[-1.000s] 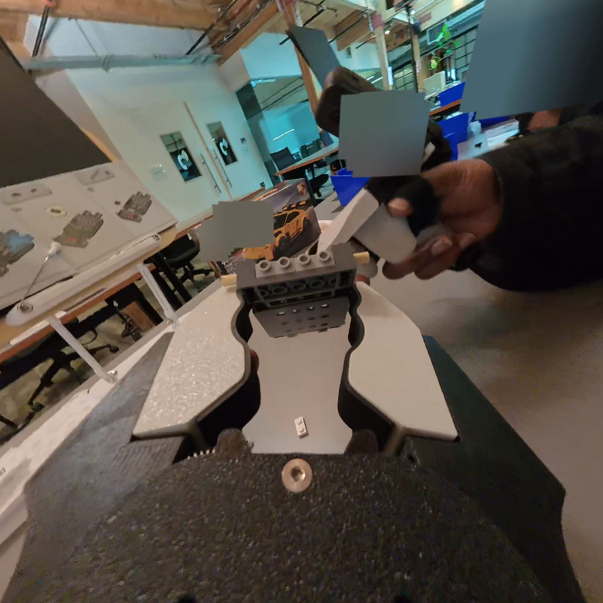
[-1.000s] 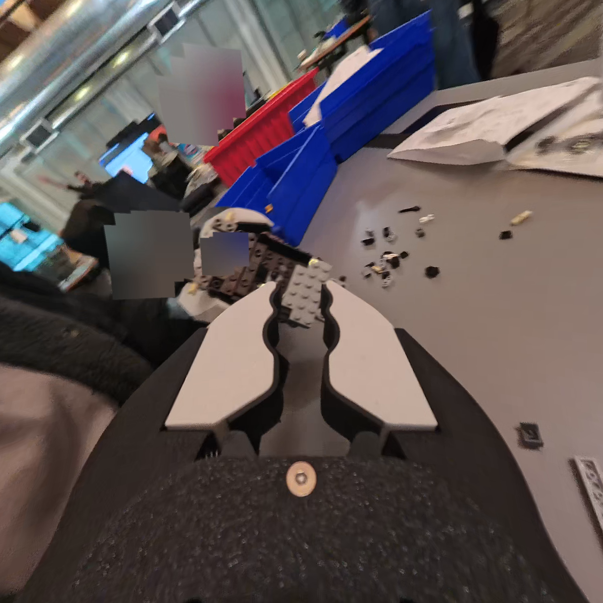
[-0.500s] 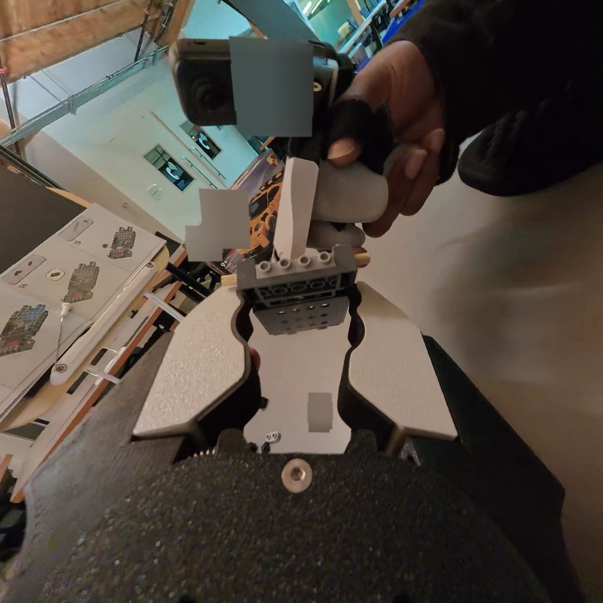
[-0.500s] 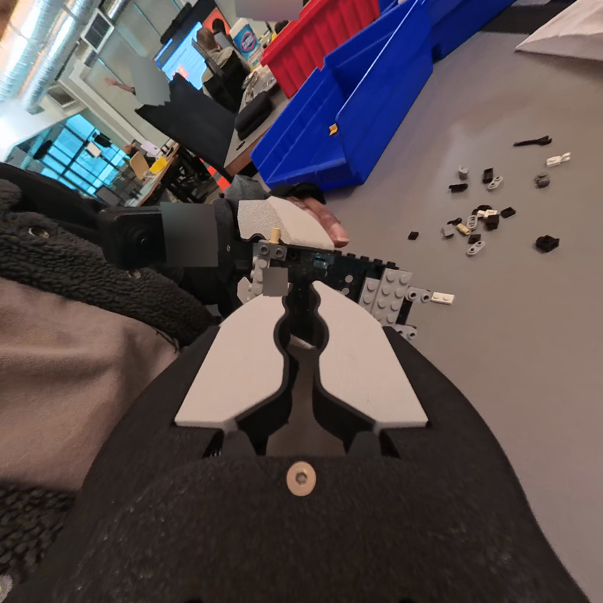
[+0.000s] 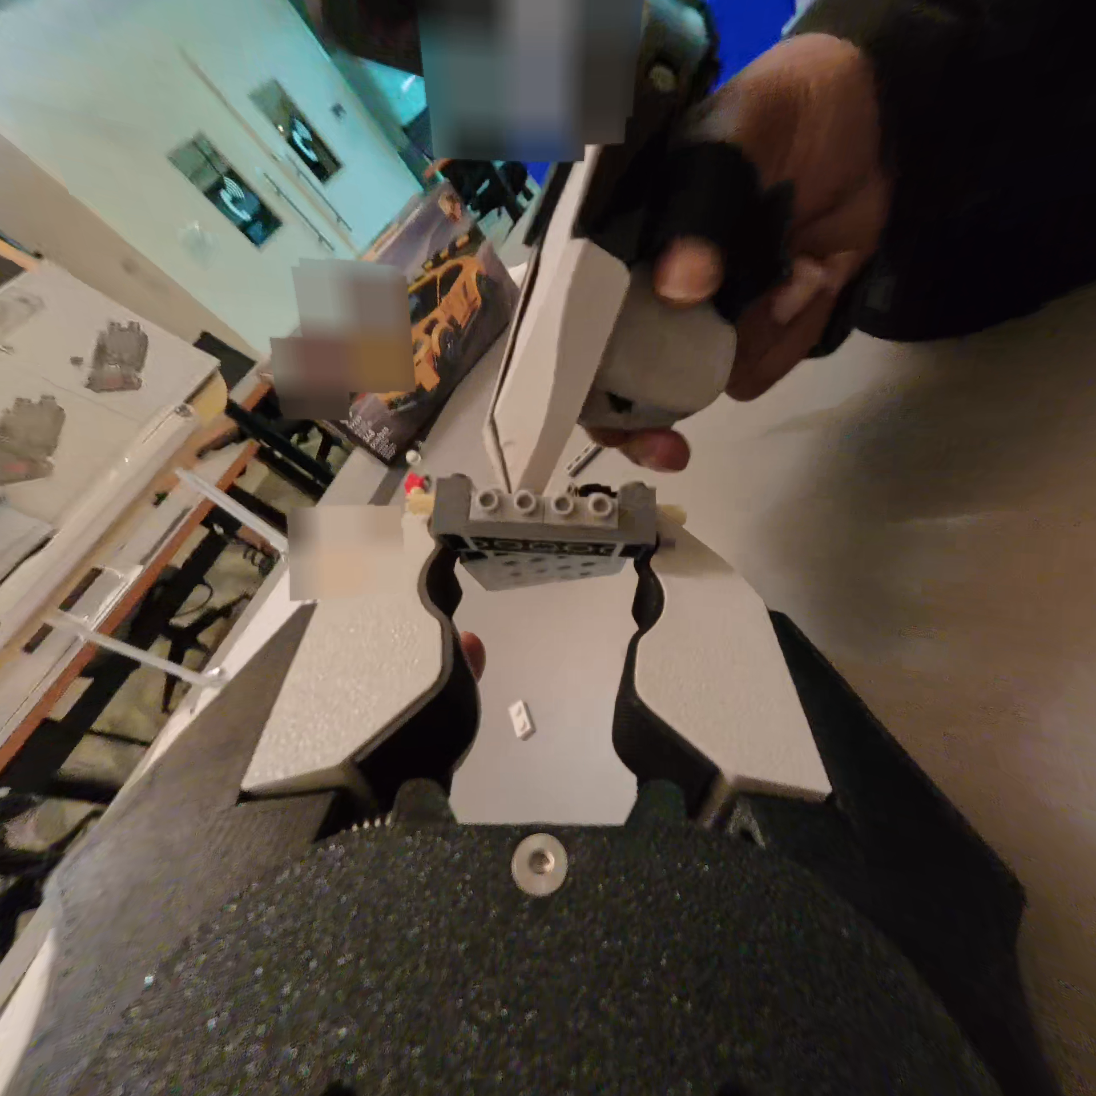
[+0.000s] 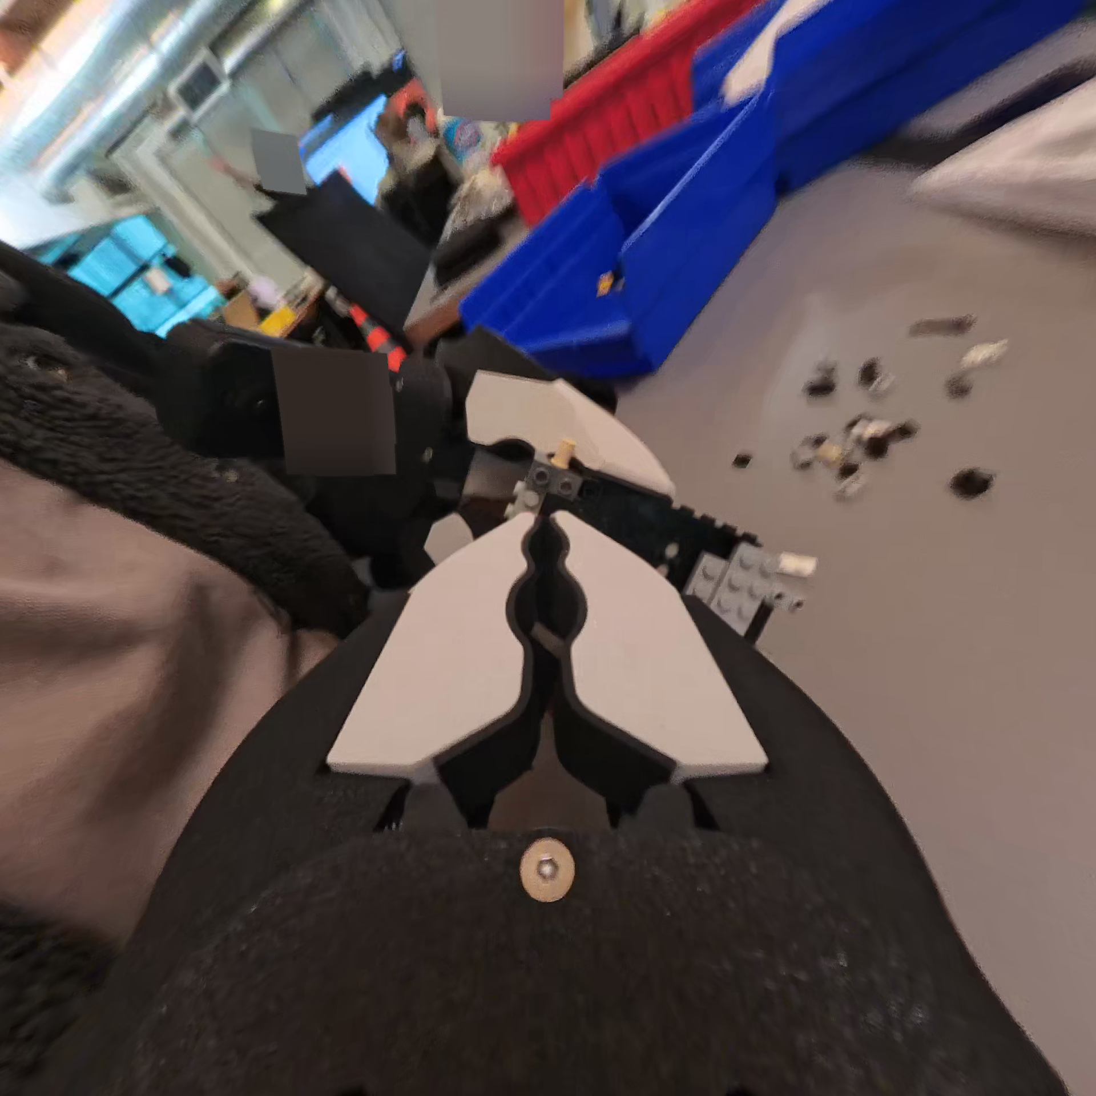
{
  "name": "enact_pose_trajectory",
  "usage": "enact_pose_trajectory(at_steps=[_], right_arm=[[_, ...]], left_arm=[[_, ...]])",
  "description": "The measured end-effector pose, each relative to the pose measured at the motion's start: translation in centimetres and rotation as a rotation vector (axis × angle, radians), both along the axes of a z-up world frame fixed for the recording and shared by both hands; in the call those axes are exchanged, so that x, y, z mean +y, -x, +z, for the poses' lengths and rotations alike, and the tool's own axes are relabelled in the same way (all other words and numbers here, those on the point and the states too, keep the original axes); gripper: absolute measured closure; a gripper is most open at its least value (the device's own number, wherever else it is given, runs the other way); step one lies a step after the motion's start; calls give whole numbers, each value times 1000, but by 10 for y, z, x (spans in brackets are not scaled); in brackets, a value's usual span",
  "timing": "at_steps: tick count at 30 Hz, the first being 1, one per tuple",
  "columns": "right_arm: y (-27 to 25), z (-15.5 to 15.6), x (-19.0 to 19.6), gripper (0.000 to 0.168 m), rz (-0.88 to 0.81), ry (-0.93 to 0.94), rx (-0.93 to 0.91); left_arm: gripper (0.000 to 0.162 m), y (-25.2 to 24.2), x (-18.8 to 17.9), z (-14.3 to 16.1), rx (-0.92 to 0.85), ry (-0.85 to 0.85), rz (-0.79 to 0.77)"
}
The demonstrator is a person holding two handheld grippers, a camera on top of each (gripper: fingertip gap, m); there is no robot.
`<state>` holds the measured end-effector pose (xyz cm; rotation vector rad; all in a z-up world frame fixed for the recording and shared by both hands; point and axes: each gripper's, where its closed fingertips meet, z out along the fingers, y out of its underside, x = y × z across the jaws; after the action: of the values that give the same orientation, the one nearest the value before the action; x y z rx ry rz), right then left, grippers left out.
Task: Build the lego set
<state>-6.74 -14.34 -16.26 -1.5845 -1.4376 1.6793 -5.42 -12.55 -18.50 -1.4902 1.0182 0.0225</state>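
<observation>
My left gripper [image 5: 542, 554] is shut on a dark grey and black lego assembly [image 5: 542, 528], pressing on its two sides and holding it above the grey table [image 5: 889, 534]. A row of light grey studs faces up and tan pins stick out at both ends. In the right wrist view the assembly [image 6: 640, 522] runs long to the right and ends in light grey plates [image 6: 741, 581]. My right gripper [image 6: 542, 521] is shut with nothing seen between its tips. Those tips touch the assembly's studded end, as the left wrist view [image 5: 516, 474] also shows.
Several small loose pieces [image 6: 854, 445] lie on the table to the right. Blue bins [image 6: 682, 255] and a red bin [image 6: 593, 136] stand behind. A set box with an orange car [image 5: 439, 332] and instruction pages [image 5: 89, 368] are at the left. A small white plate [image 5: 521, 719] lies below.
My right gripper's fingers closed fully and moved from the light grey plate end to the studded end of the assembly. My left gripper kept its hold on the assembly and tilted.
</observation>
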Motion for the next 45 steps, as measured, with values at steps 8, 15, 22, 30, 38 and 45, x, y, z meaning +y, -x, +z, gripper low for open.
enact_pose_trajectory(at_steps=[8,15,22,30,38,45], right_arm=[[-15,3,25,168,-98,13,41],[-4,4,10,153,-10,45,-1],[0,13,8,153,28,99,7],[2,10,12,153,-14,91,-23],[2,6,16,152,-39,-31,-22],[7,3,35,165,-212,-241,-19]], left_arm=[[104,4,2,16,-64,-56,-1],[104,-2,-4,17,-33,-94,-34],[104,-5,-6,18,-42,-92,-52],[104,-2,-3,14,-52,-44,-21],[104,-3,-1,10,-109,38,-23],[105,-5,0,10,-234,127,-50]])
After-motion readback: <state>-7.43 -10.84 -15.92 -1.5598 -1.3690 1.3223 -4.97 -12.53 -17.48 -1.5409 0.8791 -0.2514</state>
